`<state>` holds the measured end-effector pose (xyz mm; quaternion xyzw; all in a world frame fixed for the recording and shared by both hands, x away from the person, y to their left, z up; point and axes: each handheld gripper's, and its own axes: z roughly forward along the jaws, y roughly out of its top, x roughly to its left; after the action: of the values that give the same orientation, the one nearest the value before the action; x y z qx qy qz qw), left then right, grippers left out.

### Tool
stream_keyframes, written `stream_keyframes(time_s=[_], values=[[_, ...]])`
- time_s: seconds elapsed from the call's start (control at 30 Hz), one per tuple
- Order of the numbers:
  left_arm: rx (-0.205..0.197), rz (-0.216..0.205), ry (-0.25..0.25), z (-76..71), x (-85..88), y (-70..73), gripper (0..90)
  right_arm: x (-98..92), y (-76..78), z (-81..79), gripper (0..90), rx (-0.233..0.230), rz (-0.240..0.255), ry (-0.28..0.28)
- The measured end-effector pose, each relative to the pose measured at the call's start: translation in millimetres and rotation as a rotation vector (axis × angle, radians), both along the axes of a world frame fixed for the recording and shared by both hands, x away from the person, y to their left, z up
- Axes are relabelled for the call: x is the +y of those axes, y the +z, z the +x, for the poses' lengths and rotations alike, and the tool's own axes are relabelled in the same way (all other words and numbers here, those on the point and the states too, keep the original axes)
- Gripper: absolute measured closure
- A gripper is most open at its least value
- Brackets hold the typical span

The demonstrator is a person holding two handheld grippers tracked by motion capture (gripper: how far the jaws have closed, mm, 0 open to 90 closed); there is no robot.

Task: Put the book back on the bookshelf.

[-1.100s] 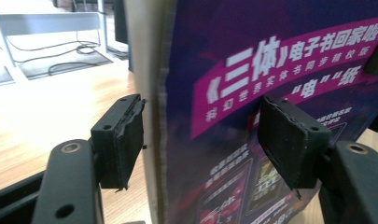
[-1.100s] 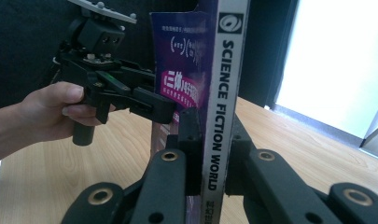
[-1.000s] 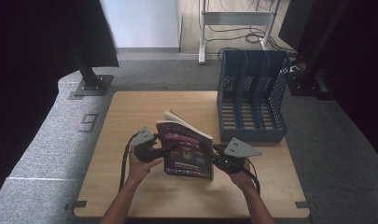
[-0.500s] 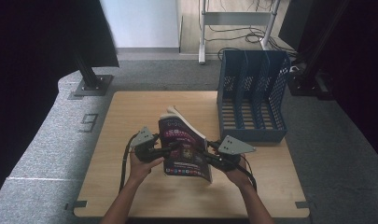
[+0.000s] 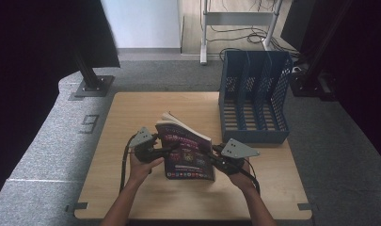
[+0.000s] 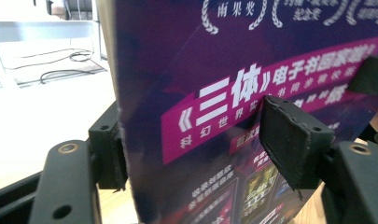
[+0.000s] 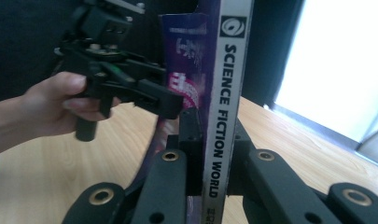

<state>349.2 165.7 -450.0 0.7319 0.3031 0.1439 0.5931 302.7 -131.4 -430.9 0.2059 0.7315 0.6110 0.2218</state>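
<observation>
A purple magazine [image 5: 186,153] stands upright above the wooden table [image 5: 131,117], between both grippers. Its white spine reads SCIENCE FICTION WORLD [image 7: 224,93]. My right gripper [image 7: 214,135] is shut on that spine edge, one pad on each side, and it comes from the right in the high view [image 5: 211,157]. My left gripper [image 6: 200,144] straddles the opposite edge with its jaws wide. One pad sits behind the edge and the other in front of the cover [image 6: 224,93]. From the left in the high view, the left gripper [image 5: 167,150] reaches the cover.
A blue slotted file holder [image 5: 254,94] stands on the table's far right corner, its openings facing up. A black post base [image 5: 91,84] sits on the grey floor beyond the table's left. The person's other hand and the left gripper [image 7: 154,100] show beside the cover.
The magazine has tipped slightly and settled more upright between the grippers. Both hands have stayed almost in place.
</observation>
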Motion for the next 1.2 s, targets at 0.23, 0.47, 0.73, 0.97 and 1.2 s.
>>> stream_keyframes(time_s=[0.23, 0.47, 0.73, 0.97, 1.2], values=[[0.005, -0.015, -0.008, 2.4, -2.9, 3.7, 25.9, -3.8, -1.7, -4.2, 81.1, -0.013, 0.006, 0.029], [0.000, -0.016, -0.017, 1.7, -3.8, 5.4, 27.6, -6.4, -2.3, -3.5, 77.4, -0.005, 0.015, 0.060], [-0.016, -0.029, -0.045, -1.0, -7.6, 8.1, 29.9, 1.6, 3.1, -1.1, 70.0, -0.001, 0.006, 0.061], [-0.019, -0.023, -0.054, -1.8, -9.6, 9.4, 30.4, 12.5, 11.5, 2.3, 74.5, -0.004, -0.025, -0.001], [-0.019, -0.021, -0.054, -2.2, -10.1, 8.9, 30.6, 11.7, 13.2, 6.5, 78.5, 0.039, -0.021, -0.030]])
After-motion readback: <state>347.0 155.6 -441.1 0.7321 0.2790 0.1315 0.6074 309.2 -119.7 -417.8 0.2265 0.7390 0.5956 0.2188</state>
